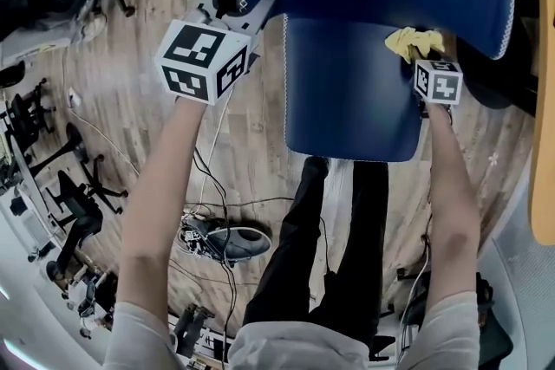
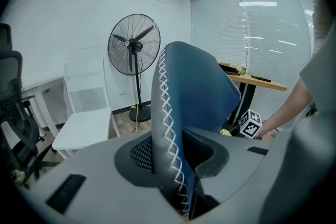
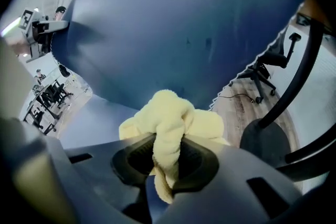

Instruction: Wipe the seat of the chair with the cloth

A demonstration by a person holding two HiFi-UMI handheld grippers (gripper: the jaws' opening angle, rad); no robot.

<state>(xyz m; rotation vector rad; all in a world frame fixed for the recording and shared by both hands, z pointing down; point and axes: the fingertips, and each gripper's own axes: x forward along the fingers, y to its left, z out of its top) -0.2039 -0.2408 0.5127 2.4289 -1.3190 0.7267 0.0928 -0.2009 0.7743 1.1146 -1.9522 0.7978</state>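
I'm seeing the chair (image 1: 347,82) deep blue all over; white criss-cross stitching (image 2: 167,113) running down its edge; the cloth (image 3: 173,113) pale yellow; marker cubes (image 1: 204,58) in black-and-white squares; the floor (image 1: 251,134) brown wood-grain planks; the fan (image 2: 134,44) black; the side chair (image 2: 86,113) plain white.

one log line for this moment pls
left gripper: clamps backrest edge | right gripper: clamps yellow cloth | place: over rear of seat, near backrest

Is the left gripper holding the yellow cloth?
No, the left gripper clamps the stitched backrest; the right gripper holds the yellow cloth.
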